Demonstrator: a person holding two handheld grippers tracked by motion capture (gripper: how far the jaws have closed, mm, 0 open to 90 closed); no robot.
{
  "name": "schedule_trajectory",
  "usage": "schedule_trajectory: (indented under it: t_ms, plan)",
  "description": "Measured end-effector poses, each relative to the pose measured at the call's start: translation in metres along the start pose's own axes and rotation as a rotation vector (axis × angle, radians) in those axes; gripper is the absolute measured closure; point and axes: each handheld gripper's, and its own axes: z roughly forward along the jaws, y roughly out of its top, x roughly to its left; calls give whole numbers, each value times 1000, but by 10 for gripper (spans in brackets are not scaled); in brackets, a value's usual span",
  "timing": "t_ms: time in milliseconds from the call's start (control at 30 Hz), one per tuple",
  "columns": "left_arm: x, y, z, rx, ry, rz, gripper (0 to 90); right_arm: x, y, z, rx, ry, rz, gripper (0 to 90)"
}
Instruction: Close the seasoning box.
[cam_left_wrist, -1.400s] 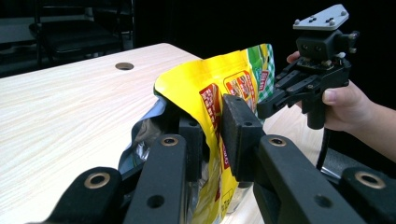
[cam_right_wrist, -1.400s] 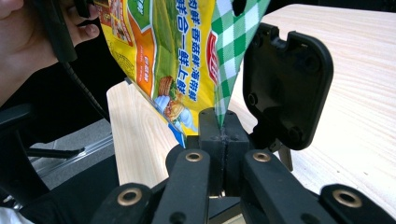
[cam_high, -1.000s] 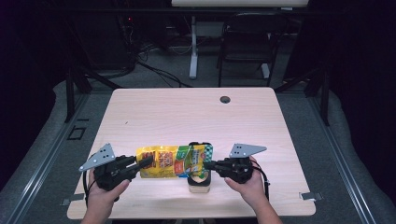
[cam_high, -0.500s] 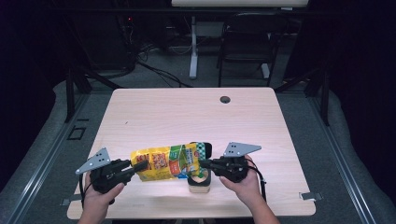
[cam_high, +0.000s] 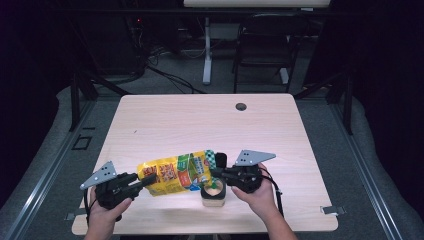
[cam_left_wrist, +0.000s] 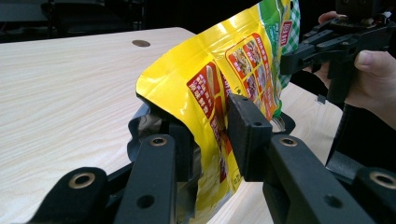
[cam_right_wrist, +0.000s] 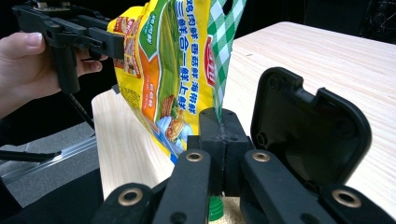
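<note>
A yellow snack bag (cam_high: 175, 174) hangs slanted between both grippers above the table's front. My left gripper (cam_high: 141, 179) is shut on its lower left end; the left gripper view has the jaws pinching the yellow foil (cam_left_wrist: 233, 60). On the green-checked top edge (cam_right_wrist: 219, 56) my right gripper (cam_high: 216, 172) is shut, jaws pressed together. Directly below that end stands a small pale container (cam_high: 212, 195) with its black hinged lid (cam_right_wrist: 308, 130) open; pale powder shows inside it.
The light wooden table (cam_high: 200, 125) has a dark cable hole (cam_high: 241, 106) near its far edge. A chair (cam_high: 265, 40) and a desk leg stand beyond it. Both hands stay close to the front edge.
The bag and both grippers have drifted slightly left. The left gripper has sunk a little, so the bag slants more toward the container.
</note>
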Motion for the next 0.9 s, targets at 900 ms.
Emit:
schedule_trajectory:
  t_ms: [900]
  plan:
    - [9,-9,-1,5,3,-25,681,-4,7,3,-49,84,61,900]
